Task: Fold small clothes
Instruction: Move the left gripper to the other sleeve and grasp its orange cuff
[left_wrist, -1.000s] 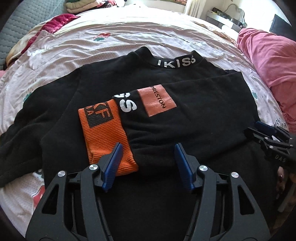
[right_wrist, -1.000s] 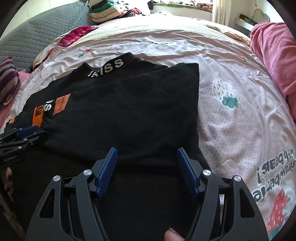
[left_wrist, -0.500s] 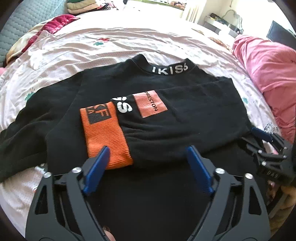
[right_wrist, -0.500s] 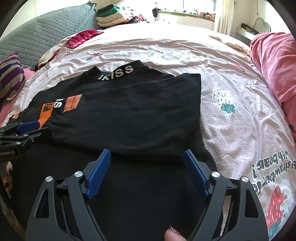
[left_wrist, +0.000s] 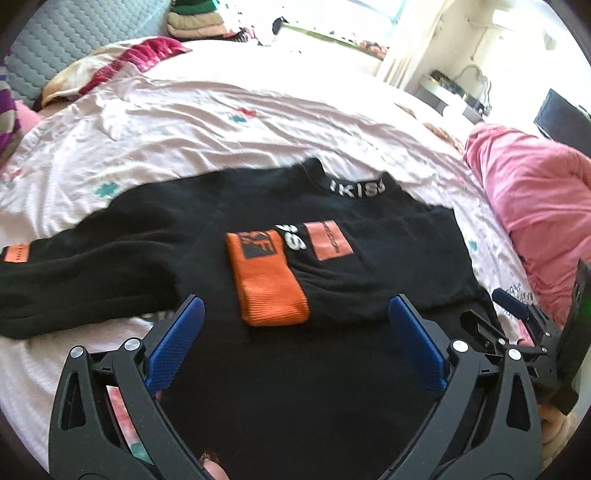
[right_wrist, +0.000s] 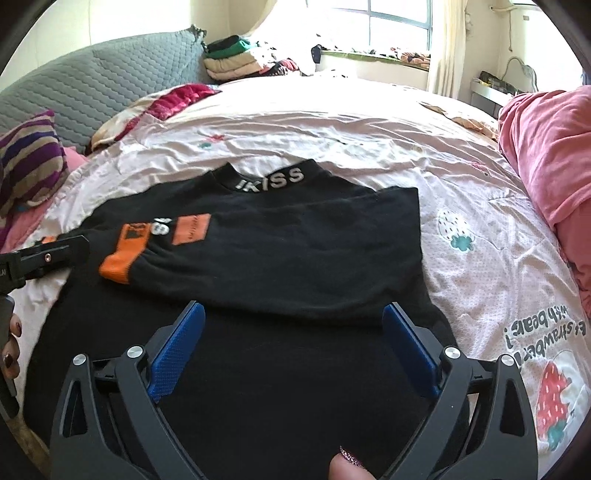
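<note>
On bed (right_wrist: 369, 122): black sweater (right_wrist: 280, 251), hem cut off; both hand-held grippers (left_wrist: 295, 325) (right_wrist: 293, 328) just spread, empty.

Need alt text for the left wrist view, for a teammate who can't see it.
A black sweater lies on a pink bedspread, one sleeve folded across its chest, orange cuff up, the other sleeve spread left. The left gripper hovers over its hem, jaws just opened wide, nothing between them; the right gripper shows at right.

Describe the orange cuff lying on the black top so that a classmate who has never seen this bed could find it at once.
On the pale bedspread lies a black sweatshirt with white letters on its collar. One sleeve is folded across its chest, ending in the orange cuff. It is ribbed, unlike the flat orange patch beside it.
</note>
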